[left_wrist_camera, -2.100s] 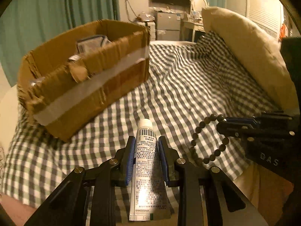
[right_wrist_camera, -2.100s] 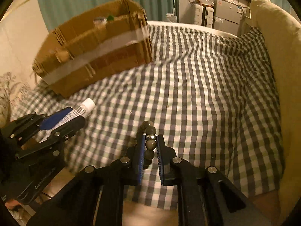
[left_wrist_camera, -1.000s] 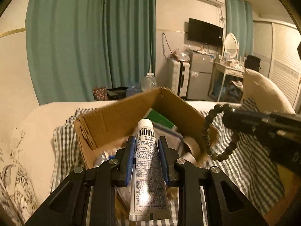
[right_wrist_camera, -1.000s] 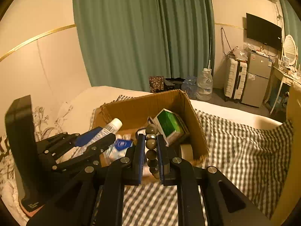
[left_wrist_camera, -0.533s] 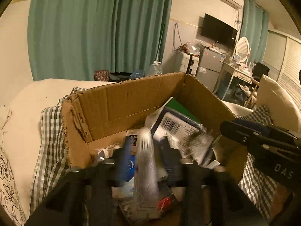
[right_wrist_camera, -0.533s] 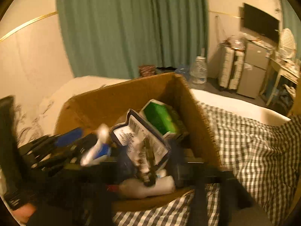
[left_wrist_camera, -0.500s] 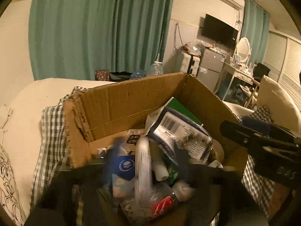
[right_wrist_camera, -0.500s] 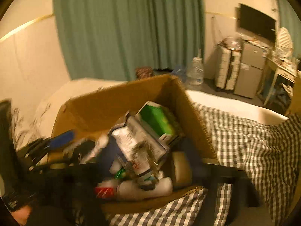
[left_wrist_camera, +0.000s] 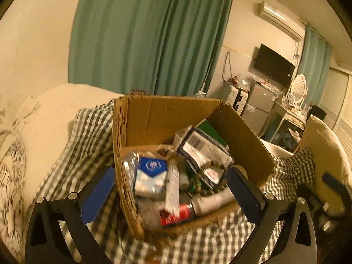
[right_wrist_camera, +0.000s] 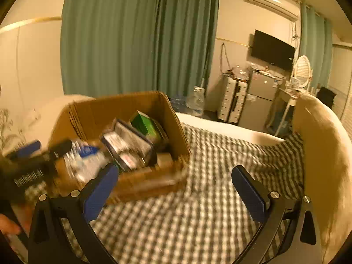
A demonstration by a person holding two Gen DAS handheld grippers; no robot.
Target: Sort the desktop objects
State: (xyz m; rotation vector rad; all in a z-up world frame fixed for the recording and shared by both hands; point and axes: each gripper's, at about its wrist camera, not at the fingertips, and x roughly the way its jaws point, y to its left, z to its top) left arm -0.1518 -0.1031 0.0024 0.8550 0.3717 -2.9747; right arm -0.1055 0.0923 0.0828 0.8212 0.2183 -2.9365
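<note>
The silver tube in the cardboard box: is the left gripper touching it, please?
Apart. The left wrist view shows the left gripper open, its jaws just widened, flanking the cardboard box; the tube lies untouched inside.

Motion blur smears the cardboard box (right_wrist_camera: 123, 145) and its contents in the right wrist view; labels on the packets (left_wrist_camera: 151, 176) stay unreadable.
</note>
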